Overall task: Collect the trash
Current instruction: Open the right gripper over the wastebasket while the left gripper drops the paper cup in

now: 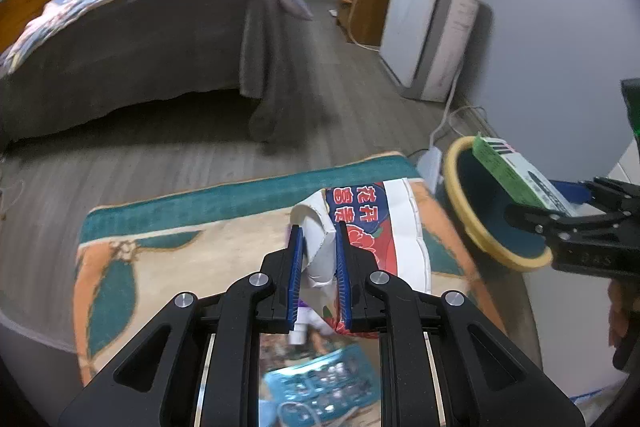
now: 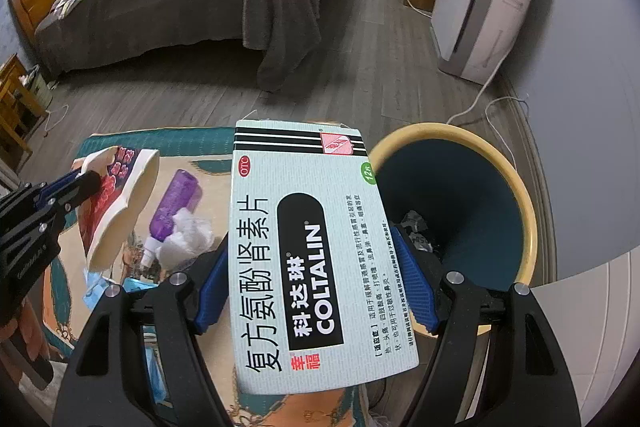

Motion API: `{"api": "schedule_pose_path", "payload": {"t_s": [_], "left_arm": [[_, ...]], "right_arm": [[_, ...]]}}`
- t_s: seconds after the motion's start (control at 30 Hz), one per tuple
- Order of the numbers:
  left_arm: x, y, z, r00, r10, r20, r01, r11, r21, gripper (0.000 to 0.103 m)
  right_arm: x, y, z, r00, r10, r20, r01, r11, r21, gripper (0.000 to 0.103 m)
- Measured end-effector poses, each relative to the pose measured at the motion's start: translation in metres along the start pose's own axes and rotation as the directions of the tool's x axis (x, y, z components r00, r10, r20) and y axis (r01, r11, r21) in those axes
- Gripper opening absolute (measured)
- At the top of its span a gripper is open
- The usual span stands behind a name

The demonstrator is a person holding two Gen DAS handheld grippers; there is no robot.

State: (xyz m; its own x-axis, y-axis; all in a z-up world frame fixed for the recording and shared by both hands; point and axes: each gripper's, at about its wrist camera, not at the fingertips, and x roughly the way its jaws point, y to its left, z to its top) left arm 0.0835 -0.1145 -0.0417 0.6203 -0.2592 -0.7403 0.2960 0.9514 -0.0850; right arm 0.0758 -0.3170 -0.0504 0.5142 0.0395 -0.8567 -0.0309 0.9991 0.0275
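Observation:
My right gripper (image 2: pixel 312 291) is shut on a pale green COLTALIN medicine box (image 2: pixel 312 251), held flat beside the rim of a yellow-rimmed, dark blue trash bin (image 2: pixel 456 195); the box (image 1: pixel 520 175) and bin (image 1: pixel 480 211) also show in the left wrist view. My left gripper (image 1: pixel 318 263) is shut on a torn flap of a red, blue and white tissue pack (image 1: pixel 380 227), lifted above the rug; the pack also shows in the right wrist view (image 2: pixel 120 203). A purple spray bottle (image 2: pixel 172 207) and a crumpled white tissue (image 2: pixel 188 233) lie on the rug.
A patterned teal and orange rug (image 1: pixel 168 247) covers the floor under both grippers. A blue blister pack (image 1: pixel 320 383) lies near me. A bed (image 1: pixel 140 39) stands at the back left, a white appliance (image 1: pixel 428 31) with a trailing cable at the right wall.

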Motion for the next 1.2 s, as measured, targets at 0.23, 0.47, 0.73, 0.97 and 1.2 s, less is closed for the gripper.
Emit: {"api": "schedule_pose_path", "payload": {"t_s": [0.23,0.47,0.73,0.97,1.2], "left_arm": [[0.008,-0.036,0.006,1.0,-0.02,-0.013,0.021,0.998,0.067,0.017],[0.019,-0.074,0.015,0.999,-0.046,-0.023,0.049,0.988,0.145,0.017],[0.039,-0.124,0.034,0.994,-0.093,-0.06,0.105,0.965,0.24,0.017],[0.07,-0.168,0.037,0.987,-0.102,-0.125,0.138,0.932,0.334,0.017],[0.095,-0.191,0.038,0.984,-0.092,-0.154,0.146,0.911,0.386,0.017]], "right_arm": [[0.005,-0.03,0.004,0.999,-0.053,-0.001,0.053,0.998,0.038,0.072],[0.011,-0.072,0.001,0.997,-0.072,-0.009,0.073,0.989,0.126,0.072],[0.017,-0.135,-0.009,0.996,-0.085,-0.022,0.088,0.953,0.291,0.072],[0.031,-0.163,-0.015,0.995,-0.086,-0.045,0.097,0.926,0.364,0.072],[0.042,-0.167,-0.015,0.995,-0.087,-0.054,0.101,0.918,0.384,0.072]]}}
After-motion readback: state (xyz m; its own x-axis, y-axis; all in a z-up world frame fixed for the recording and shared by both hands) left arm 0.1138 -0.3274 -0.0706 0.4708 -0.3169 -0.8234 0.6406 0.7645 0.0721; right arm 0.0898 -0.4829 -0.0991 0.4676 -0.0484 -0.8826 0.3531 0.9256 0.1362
